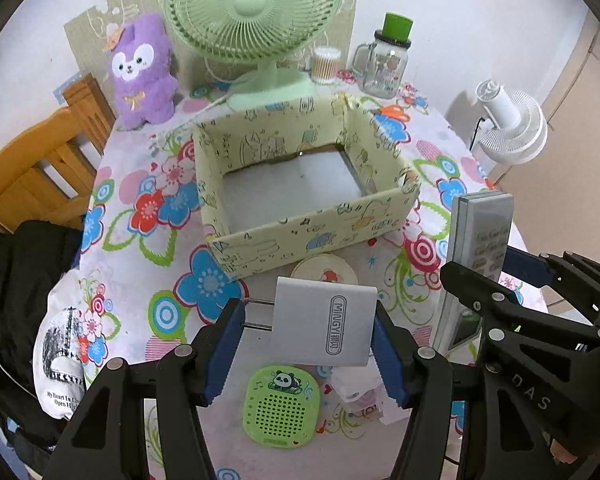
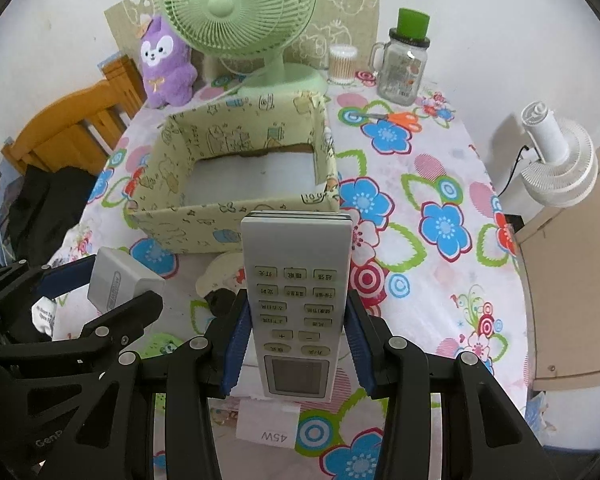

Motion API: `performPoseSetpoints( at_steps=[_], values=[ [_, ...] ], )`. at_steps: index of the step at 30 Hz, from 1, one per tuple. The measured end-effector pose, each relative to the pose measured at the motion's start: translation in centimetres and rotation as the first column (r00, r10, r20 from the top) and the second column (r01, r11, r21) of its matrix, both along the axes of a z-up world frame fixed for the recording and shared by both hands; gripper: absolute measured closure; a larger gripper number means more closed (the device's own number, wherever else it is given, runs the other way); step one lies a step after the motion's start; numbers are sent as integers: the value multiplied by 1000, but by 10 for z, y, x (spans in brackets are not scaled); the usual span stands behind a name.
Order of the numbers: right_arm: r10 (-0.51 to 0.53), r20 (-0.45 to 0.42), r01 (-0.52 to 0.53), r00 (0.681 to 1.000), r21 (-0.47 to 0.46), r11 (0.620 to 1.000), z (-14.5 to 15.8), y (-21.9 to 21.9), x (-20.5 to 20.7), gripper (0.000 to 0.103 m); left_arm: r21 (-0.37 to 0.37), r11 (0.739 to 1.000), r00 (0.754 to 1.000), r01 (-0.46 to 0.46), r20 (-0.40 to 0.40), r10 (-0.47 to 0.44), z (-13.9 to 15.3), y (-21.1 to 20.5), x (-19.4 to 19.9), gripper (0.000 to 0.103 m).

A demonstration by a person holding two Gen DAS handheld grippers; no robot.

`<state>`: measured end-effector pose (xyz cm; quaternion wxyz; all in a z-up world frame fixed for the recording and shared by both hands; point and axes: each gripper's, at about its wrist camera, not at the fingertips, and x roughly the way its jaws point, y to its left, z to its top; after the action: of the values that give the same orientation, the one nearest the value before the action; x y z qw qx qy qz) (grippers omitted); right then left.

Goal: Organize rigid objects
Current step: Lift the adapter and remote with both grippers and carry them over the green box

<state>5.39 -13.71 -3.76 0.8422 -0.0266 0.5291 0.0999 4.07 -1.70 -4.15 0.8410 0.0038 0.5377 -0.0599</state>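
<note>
The left gripper [image 1: 308, 324] is closest, and it pinches a white charger [image 1: 324, 324] with metal prongs between its blue pads. The right gripper [image 2: 296, 328] pinches a white remote control [image 2: 296, 300] by its two long sides. Both things hang in the air, just in front of the box.

The yellow cardboard box [image 1: 312, 224] with little drawings is open on top and looks bare inside, so nothing is put away yet. The charger and the remote control seem to be the first things to go in. A green panda speaker [image 1: 282, 406] lies on the table under the left gripper. A round cream thing [image 1: 324, 272] lies just beside the box; I cannot tell what it is. Those may need tidying too.

The table has a flowery cloth [image 2: 420, 208]. At the back stand a green fan [image 1: 252, 20], a purple plush toy [image 1: 142, 72], a glass jar with a green lid [image 2: 404, 64] and a tub of cotton swabs [image 2: 342, 64]. Orange scissors [image 2: 400, 118] lie near the jar. A white fan [image 2: 556, 156] stands off to the side. A wooden chair [image 1: 40, 160] is beside the table.
</note>
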Motion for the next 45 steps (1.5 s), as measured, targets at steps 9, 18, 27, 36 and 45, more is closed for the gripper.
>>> performPoseSetpoints(
  at_steps=[9, 18, 27, 36, 45],
  values=[
    [-37, 51, 37, 998, 6, 999, 24, 4, -10, 55, -6, 1000, 998, 9, 66, -8, 23, 7, -7, 39],
    [-46, 74, 46, 996, 5, 999, 36, 10, -8, 55, 6, 1000, 995, 9, 101, -10, 34, 12, -3, 39],
    [4, 82, -5, 997, 7, 1000, 44, 17, 19, 55, -5, 999, 993, -38, 113, 38, 40, 21, 18, 39],
    [39, 66, -41, 997, 30, 999, 42, 20, 56, 55, -10, 996, 989, -94, 112, 94, 37, 25, 44, 39],
    [65, 58, -67, 996, 36, 997, 36, 27, 90, 55, -13, 990, 985, -143, 92, 143, 27, 31, 69, 39]
  ],
)
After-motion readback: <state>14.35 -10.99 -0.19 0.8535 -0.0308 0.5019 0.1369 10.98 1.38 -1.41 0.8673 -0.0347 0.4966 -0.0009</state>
